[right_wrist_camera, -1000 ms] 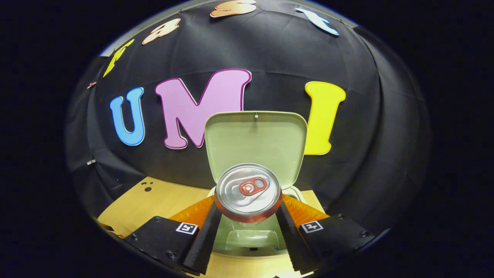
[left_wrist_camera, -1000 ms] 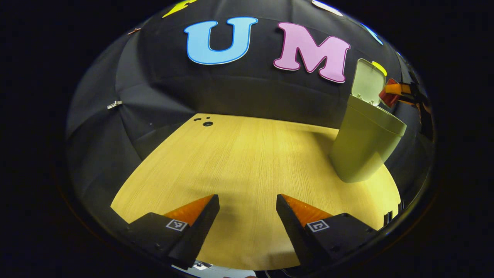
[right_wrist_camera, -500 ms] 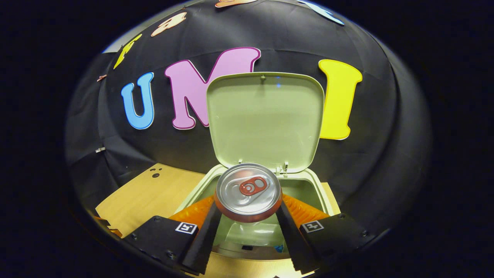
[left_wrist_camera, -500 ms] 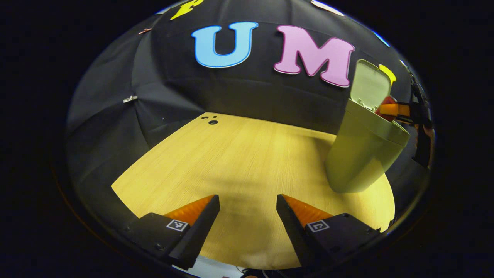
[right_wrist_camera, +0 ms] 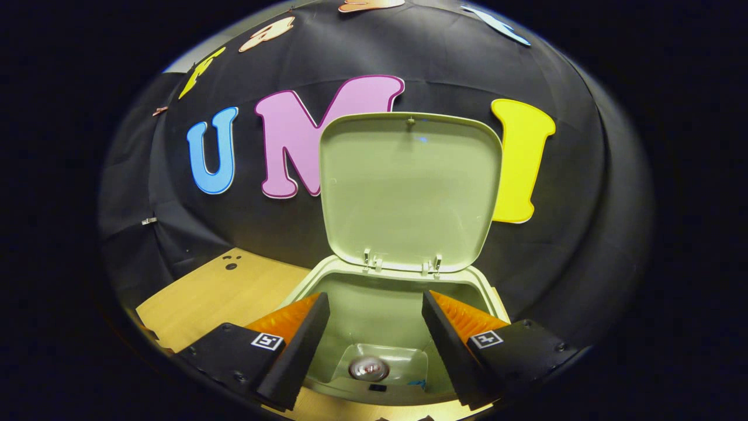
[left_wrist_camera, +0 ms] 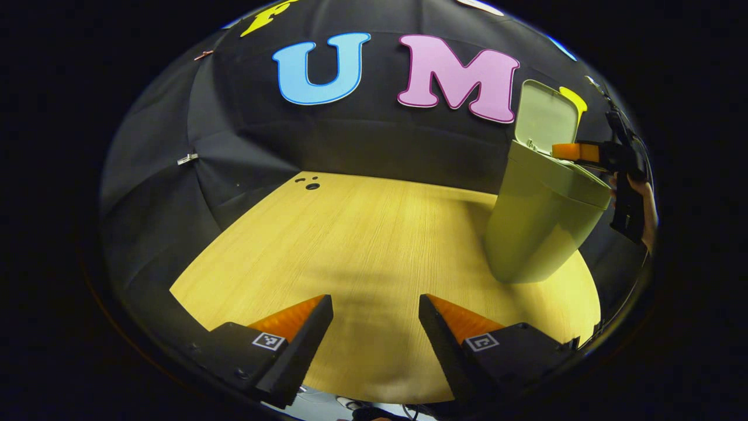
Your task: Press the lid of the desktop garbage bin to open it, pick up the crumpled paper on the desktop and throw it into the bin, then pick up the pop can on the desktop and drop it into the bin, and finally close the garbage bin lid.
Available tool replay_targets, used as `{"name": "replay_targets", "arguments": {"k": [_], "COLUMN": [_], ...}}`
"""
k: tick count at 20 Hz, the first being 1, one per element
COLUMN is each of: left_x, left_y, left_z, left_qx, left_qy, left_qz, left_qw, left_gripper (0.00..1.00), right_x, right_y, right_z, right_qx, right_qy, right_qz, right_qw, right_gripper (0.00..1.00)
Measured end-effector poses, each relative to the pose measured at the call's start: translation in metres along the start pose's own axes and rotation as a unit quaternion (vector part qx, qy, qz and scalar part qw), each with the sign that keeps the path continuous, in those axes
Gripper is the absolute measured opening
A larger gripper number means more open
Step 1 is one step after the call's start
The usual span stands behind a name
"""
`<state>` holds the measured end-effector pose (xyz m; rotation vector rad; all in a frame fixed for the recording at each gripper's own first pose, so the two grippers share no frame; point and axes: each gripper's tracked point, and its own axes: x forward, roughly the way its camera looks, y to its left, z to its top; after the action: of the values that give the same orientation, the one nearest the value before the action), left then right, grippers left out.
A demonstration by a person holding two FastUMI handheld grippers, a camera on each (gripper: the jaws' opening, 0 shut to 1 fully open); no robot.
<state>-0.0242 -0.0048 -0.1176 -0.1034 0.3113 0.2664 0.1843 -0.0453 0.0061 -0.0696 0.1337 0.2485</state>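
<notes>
Can [right_wrist_camera: 369, 368] lying at the bottom of the bin [right_wrist_camera: 374, 316], shiny round top up, seen in the right gripper view, lid [right_wrist_camera: 409, 190] upright, right gripper [right_wrist_camera: 374, 327] jaws released above the opening, left gripper [left_wrist_camera: 374, 330] jaws released over the wood-grain counter [left_wrist_camera: 362, 245], bin's smooth tapered side [left_wrist_camera: 540, 225] far right.
</notes>
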Motion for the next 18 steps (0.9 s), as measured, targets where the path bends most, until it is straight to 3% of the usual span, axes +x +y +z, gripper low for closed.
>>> {"name": "replay_targets", "arguments": {"k": [5, 10, 18], "left_x": [0.003, 0.008, 0.008], "left_y": [0.012, 0.033, 0.061], "left_z": [0.002, 0.0, -0.013], "left_qx": [0.003, -0.016, -0.038], "left_qy": [0.0, 0.004, 0.014], "left_qz": [-0.011, -0.01, 0.008], "left_qw": [1.0, 1.0, 0.999], "left_gripper": [0.96, 0.96, 0.96], "right_x": [-0.006, -0.008, 0.002], "right_y": [-0.005, -0.017, -0.019], "right_z": [0.031, 0.089, 0.174], "right_qx": [0.004, -0.018, -0.038], "right_qy": [-0.02, -0.069, -0.139], "right_qz": [-0.023, -0.054, -0.068], "right_qw": [1.0, 0.996, 0.987], "right_gripper": [0.99, 0.98, 0.98]}}
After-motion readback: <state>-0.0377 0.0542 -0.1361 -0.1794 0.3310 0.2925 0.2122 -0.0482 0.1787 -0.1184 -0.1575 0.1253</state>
